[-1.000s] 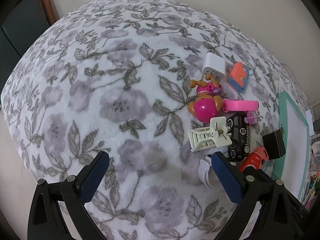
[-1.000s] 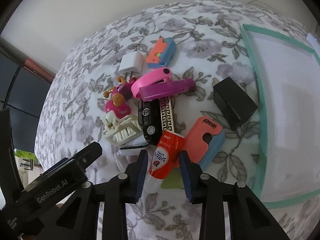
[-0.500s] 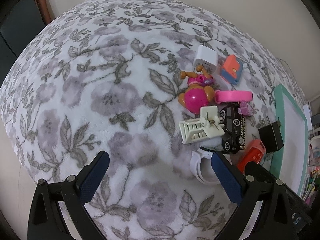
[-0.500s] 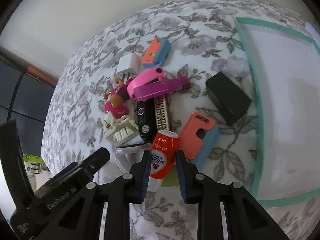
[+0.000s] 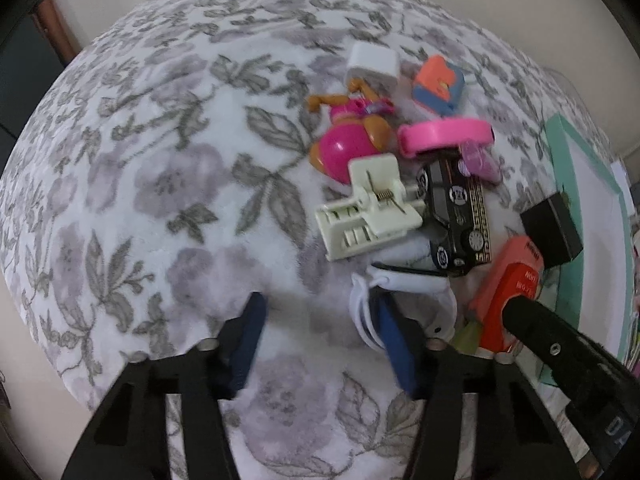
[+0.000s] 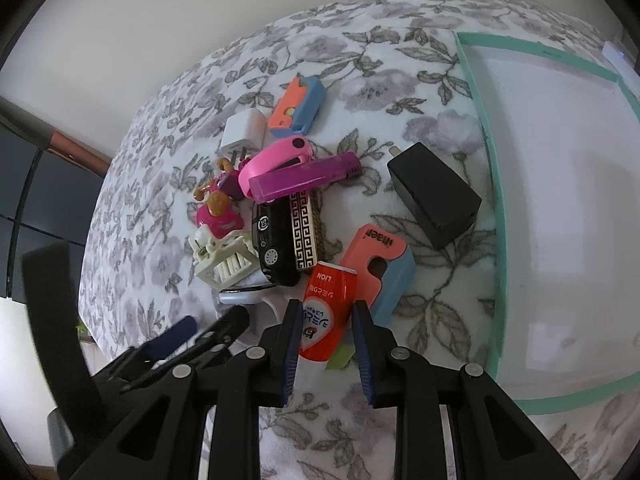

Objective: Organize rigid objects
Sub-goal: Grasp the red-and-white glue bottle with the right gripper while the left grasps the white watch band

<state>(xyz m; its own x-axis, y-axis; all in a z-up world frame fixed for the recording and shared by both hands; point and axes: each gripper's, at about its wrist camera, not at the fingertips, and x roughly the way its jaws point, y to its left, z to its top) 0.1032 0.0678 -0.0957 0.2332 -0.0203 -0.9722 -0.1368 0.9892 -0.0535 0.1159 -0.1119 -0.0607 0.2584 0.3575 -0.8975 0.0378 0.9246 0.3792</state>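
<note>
A heap of small items lies on the floral cloth. My right gripper (image 6: 325,324) has its blue fingers on both sides of a red tube (image 6: 325,312), pressed on it; the tube also shows in the left wrist view (image 5: 510,304). Beside the tube are a coral-and-blue block (image 6: 382,264), a black toy car (image 6: 276,240), a cream clip (image 6: 226,258), a pink figure (image 6: 218,210) and a black charger (image 6: 434,194). My left gripper (image 5: 320,320) is open, low over the cloth, its right finger against a white ring-shaped item (image 5: 404,304).
A white board with a teal edge (image 6: 486,152) lies right of the heap. A white plug (image 6: 244,130), a second coral-and-blue block (image 6: 298,106), a pink band (image 6: 276,158) and a purple bar (image 6: 304,176) lie at the heap's far side.
My right gripper has narrowed around the red tube. My left gripper has dropped and moved right to the white item, its fingers closer together than before.
</note>
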